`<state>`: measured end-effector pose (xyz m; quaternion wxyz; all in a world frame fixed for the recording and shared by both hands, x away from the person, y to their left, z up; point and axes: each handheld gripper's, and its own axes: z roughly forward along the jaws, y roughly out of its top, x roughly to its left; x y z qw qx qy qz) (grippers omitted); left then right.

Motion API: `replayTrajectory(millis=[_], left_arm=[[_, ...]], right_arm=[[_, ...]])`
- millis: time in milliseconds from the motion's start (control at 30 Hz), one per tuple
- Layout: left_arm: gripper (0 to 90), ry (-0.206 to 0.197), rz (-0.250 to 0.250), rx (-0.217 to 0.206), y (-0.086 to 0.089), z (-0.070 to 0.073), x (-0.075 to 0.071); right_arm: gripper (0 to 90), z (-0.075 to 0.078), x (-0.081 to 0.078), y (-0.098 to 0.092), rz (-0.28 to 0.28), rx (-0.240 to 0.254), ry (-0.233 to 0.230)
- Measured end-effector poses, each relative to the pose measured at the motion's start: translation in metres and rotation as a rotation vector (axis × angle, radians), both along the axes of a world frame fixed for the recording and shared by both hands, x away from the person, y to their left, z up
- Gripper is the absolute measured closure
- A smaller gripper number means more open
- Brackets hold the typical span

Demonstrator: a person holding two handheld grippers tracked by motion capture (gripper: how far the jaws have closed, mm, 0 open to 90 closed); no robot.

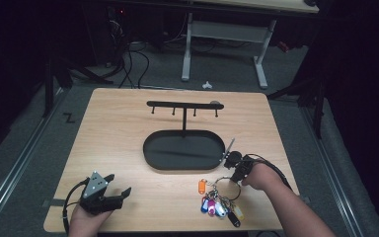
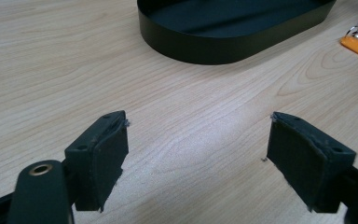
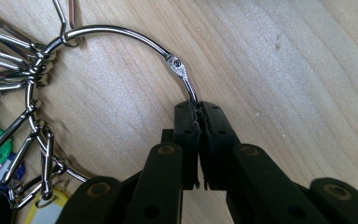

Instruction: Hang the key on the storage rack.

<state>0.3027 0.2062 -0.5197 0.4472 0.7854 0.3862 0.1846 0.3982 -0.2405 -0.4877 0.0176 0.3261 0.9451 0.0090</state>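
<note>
At the bottom left of the high view, the left gripper (image 1: pixel 120 194) lies low over the near edge of the wooden table (image 1: pixel 113 133), held by a hand (image 1: pixel 81 222) coming in from the bottom edge. In the left gripper view its jaws stand wide apart with bare wood grain between them and nothing held.

At the lower right of the high view, the right gripper (image 1: pixel 238 169) is held by the other hand (image 1: pixel 259 177), pointing down at the table. In the right gripper view its jaws are pressed together on the wire of a large metal key ring (image 3: pixel 121 35), just below the ring's small hinge joint. The ring lies flat on the wood.

A bunch of coloured key tags (image 1: pixel 219 206) hangs off that ring toward the near edge, lower centre-right in the high view: purple, blue, white, yellow and black ones clustered together, with an orange tag (image 1: pixel 202 186) lying slightly apart at the upper left of the bunch. Metal clips (image 3: pixel 9 46) link the tags to the ring.

Farther back, at the middle of the table, sits a black oval tray (image 1: pixel 150 158). A post rises from its far rim and carries a black horizontal bar with small hooks (image 1: pixel 183 105).

Beyond the table, at the top of the frame, stand the white legs of a desk (image 1: pixel 261 69) on grey floor.
</note>
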Motion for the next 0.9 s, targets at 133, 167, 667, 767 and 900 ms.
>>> replayTrajectory(millis=[133,167,667,767,900], left_arm=[[20.9,0.005,0.003,-0.005,0.001,-0.001,0.001],[20.8,0.005,0.004,-0.006,0.000,-0.001,0.001],[20.9,0.008,-0.004,0.004,-0.003,-0.001,0.002],[21.0,0.007,-0.002,0.001,-0.003,-0.001,0.003],[21.0,0.011,-0.005,0.008,-0.002,-0.001,0.004]], right_arm=[[86.9,0.004,-0.002,0.003,0.024,-0.025,-0.012],[86.9,0.009,-0.003,0.003,0.016,-0.007,-0.012],[87.5,0.070,-0.015,0.000,0.023,0.048,-0.077],[87.6,0.084,-0.016,0.001,0.020,0.045,-0.100],[87.8,0.097,-0.017,0.002,0.023,0.036,-0.130]])
